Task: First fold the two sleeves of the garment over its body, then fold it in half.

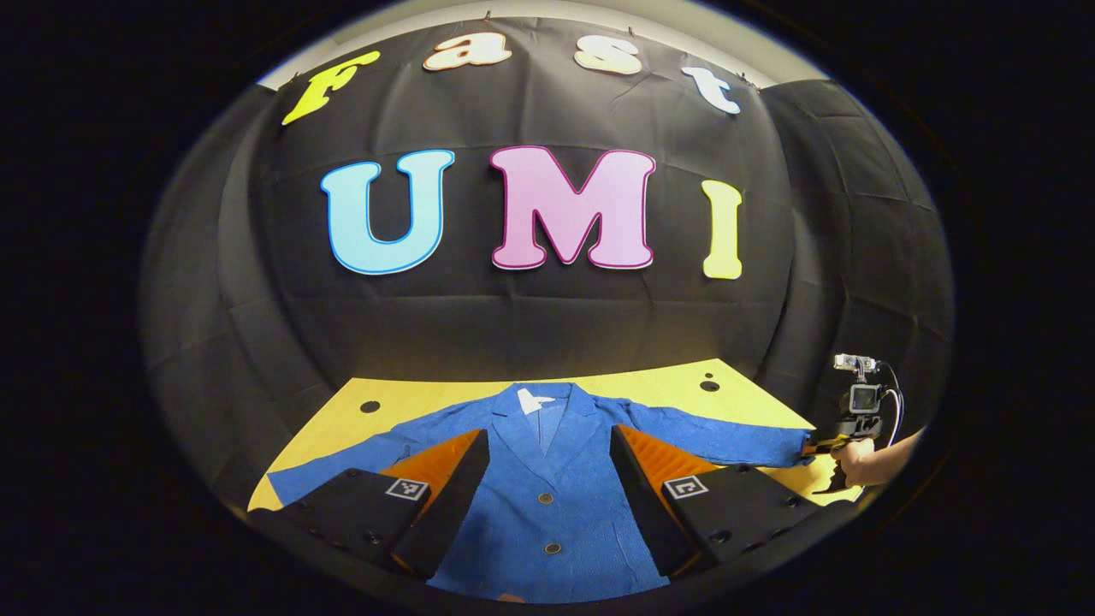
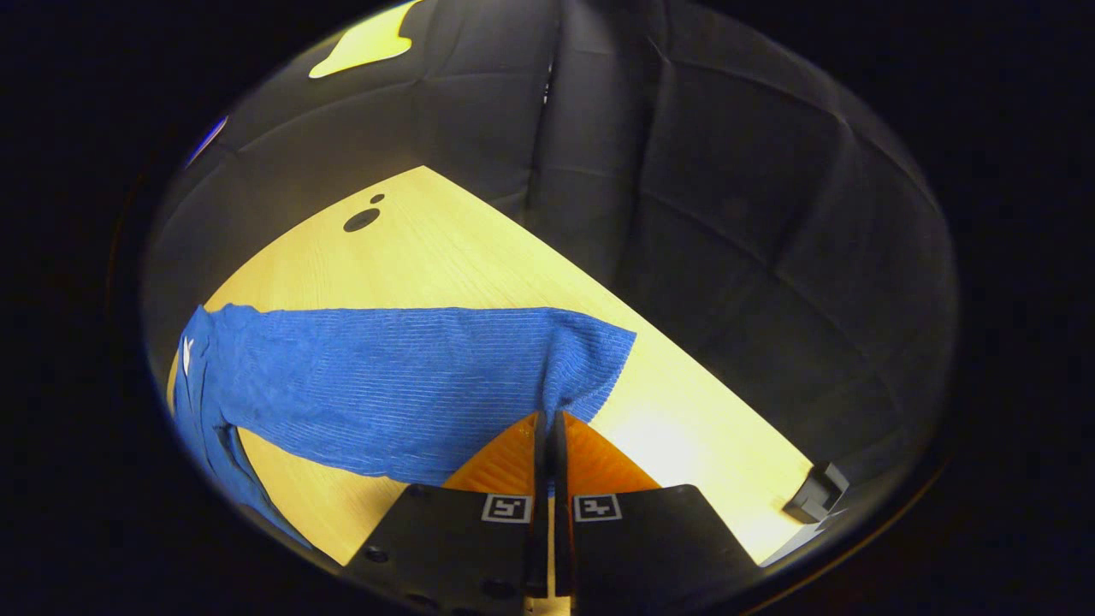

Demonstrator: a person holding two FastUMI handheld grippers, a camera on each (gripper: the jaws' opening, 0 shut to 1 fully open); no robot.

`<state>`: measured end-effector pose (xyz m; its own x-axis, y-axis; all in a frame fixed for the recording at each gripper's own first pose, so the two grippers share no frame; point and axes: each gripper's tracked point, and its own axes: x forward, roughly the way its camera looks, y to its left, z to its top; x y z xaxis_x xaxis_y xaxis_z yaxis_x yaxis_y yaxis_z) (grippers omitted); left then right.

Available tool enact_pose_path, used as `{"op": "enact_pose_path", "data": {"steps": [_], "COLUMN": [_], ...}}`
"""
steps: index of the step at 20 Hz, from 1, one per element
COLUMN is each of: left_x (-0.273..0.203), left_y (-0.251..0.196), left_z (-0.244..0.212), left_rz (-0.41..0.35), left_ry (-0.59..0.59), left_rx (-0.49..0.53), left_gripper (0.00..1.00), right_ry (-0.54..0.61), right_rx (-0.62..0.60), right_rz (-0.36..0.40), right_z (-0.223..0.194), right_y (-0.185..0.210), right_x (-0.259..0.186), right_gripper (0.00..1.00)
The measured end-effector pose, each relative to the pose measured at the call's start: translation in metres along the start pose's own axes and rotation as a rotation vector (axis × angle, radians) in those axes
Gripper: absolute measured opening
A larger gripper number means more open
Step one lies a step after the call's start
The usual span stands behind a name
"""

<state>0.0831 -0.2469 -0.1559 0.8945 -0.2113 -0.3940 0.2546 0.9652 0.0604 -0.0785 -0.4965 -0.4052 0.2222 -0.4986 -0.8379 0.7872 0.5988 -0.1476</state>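
Left gripper view: blue jacket (image 1: 547,479) spread flat and face-up on the yellow surface (image 1: 650,381), collar toward the booth wall, both sleeves reaching out sideways rather than lying over the body, so neither sleeve fold shows. Left tool (image 1: 547,445) held above the buttoned front, fingers spread wide with nothing between them, probably parked over the middle so the body stays put or simply waiting for its own sleeve. Farther off at the right edge, right tool (image 1: 813,445) in a hand (image 1: 864,462), set exactly at the cuff of the right sleeve (image 1: 719,432), the natural place for carrying that sleeve across. Right gripper view: right tool (image 2: 547,428) with fingers pressed together on the sleeve's (image 2: 402,385) cuff edge, cloth visibly drawn down into the pinch, the rest of the sleeve lying flat and straight back toward the body. Grip at the very end likely chosen so the whole length follows in one sweep. Bare surface (image 2: 479,257) beyond, with a small dark block (image 2: 817,492) near its corner. Judged stage: right sleeve gripped, fold over the body to come; halving to follow.
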Motion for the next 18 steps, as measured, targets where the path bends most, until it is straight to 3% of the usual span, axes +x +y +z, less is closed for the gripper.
{"op": "enact_pose_path", "data": {"steps": [3, 6, 10, 18], "left_x": [-0.003, -0.008, -0.019, -0.051], "left_y": [0.001, 0.002, 0.006, 0.029], "left_z": [-0.001, -0.001, 0.005, 0.011], "left_rz": [-0.009, -0.017, -0.025, -0.038], "left_ry": [-0.002, -0.007, -0.033, -0.101], "left_rx": [-0.002, 0.001, 0.002, -0.059], "left_gripper": [0.82, 0.82, 0.82, 0.82], "right_ry": [0.001, 0.016, -0.074, -0.227], "right_rx": [0.032, 0.092, 0.105, 0.082], "right_rz": [0.057, 0.054, 0.019, 0.026], "right_z": [0.002, 0.003, 0.022, 0.051], "right_y": [0.000, -0.003, -0.007, 0.008], "right_x": [0.000, -0.005, -0.033, -0.114], "right_gripper": [0.01, 0.01, 0.01, 0.01]}}
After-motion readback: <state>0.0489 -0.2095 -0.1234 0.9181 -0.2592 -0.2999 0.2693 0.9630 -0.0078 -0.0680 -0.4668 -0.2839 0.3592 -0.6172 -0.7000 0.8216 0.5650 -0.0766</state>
